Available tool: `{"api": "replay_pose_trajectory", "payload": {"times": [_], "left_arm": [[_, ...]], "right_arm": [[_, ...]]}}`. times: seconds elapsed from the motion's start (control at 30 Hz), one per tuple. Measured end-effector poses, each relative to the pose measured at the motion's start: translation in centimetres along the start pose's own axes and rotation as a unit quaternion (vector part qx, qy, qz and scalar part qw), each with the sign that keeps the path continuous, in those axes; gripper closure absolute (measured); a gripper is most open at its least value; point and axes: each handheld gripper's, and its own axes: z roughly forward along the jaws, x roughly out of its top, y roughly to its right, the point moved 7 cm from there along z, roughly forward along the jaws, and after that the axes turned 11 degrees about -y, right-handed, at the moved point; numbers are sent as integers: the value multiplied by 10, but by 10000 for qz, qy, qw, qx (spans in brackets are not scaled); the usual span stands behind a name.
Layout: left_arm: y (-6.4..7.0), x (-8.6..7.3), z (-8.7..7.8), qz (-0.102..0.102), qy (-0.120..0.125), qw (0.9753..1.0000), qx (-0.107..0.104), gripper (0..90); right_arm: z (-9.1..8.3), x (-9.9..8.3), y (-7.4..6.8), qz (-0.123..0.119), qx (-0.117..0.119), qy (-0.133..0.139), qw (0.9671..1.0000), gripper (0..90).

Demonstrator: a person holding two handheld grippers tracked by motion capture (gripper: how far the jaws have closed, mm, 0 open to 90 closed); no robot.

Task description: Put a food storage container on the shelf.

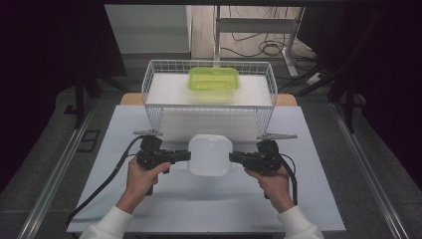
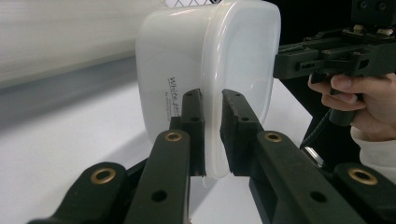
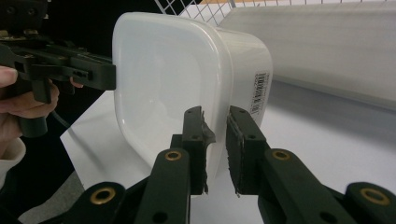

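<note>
High view: both jaws clamp white container (image 1: 209, 155) rim; rim edges hidden between jaws.

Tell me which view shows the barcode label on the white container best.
The right gripper view: the barcode label sits sharp on the white container's side wall, beyond the right hand-held gripper clamped on the rim. The left gripper view shows the opposite wall with handwritten lettering instead. The high view looks down on the container, its walls barely visible.
</note>
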Motion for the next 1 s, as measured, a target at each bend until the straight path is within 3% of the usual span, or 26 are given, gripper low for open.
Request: {"api": "replay_pose_trajectory", "payload": {"times": [0.5,1.0], "left_arm": [[9,15,-11,170,174,9997,49,799],[22,43,-37,368,416,9984,107,798]], "right_arm": [[-13,15,-6,-248,-77,169,9995,773],[-34,48,-21,-458,-20,481,9978,775]]}}
